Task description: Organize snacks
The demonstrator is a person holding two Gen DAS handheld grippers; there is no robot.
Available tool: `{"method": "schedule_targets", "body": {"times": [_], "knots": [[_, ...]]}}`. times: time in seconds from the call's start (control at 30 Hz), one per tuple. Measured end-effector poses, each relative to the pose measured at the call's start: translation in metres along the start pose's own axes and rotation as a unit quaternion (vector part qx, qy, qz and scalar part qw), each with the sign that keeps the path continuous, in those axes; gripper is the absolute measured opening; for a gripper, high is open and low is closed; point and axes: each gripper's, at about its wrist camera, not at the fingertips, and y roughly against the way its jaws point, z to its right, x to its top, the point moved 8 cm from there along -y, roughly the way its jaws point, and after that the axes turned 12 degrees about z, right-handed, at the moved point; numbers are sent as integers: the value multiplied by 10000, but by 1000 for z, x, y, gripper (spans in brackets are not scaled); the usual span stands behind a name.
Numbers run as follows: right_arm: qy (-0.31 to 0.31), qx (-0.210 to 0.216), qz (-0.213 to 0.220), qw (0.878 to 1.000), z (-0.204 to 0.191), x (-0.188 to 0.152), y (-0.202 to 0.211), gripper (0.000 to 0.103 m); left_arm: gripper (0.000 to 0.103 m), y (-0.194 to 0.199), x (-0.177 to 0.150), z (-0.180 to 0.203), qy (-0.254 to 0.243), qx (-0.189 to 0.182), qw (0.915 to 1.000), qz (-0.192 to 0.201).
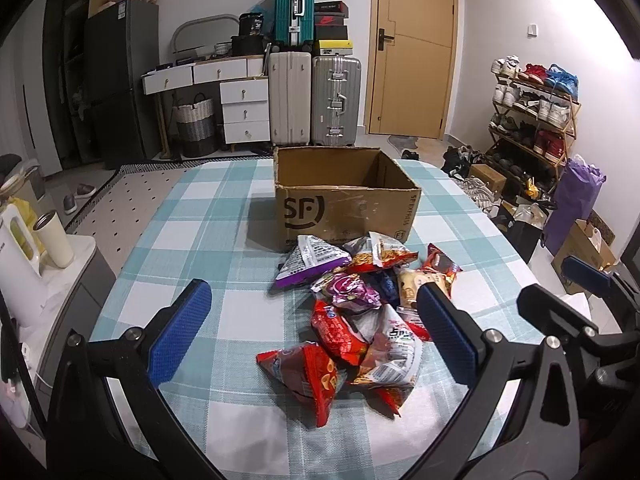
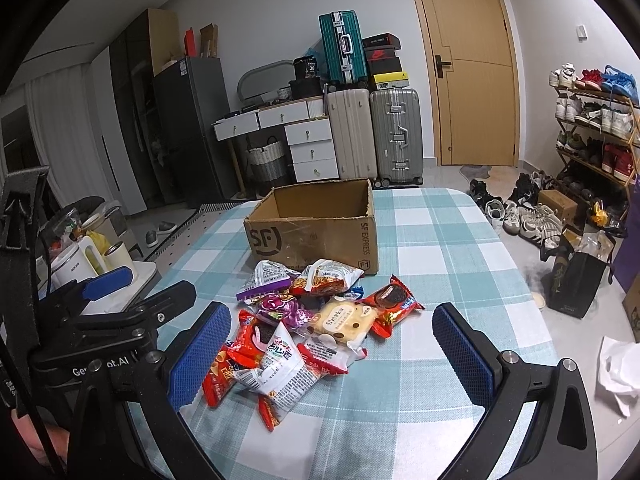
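snacks heaped in front of an empty box, both grippers wide apart

i hold my left gripper low over the near side of the checked table, its blue pads spread wide with nothing between them but air above the snack pile. my right gripper hangs the same way, fingers far apart, also holding nothing. the packets lie in a loose heap, overlapping each other, just near of the cardboard box, whose top is open and whose visible inside looks bare. i judge the box sits right behind the pile so that each packet needs only a short carry over the near wall, and i keep both grippers open and level because no packet is picked yet; the task looks barely begun.

the left view shows a red chip bag closest to me, lying apart enough from the rest to be an easy first grab, and a purple-edged packet leaning near the box wall. the right view shows what the left mostly hides: a pale yellow cake packet and a red cookie packet on the right side of the heap. it also catches my other gripper at its left edge, beside a side table with a white cup.
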Motion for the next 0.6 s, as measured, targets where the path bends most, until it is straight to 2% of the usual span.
{"method": "schedule_targets", "body": {"times": [0.6], "knots": [[-24, -7, -85, 10000, 9, -10, -8, 103, 102, -21, -25, -21, 240, -424, 9982, -362]]}}
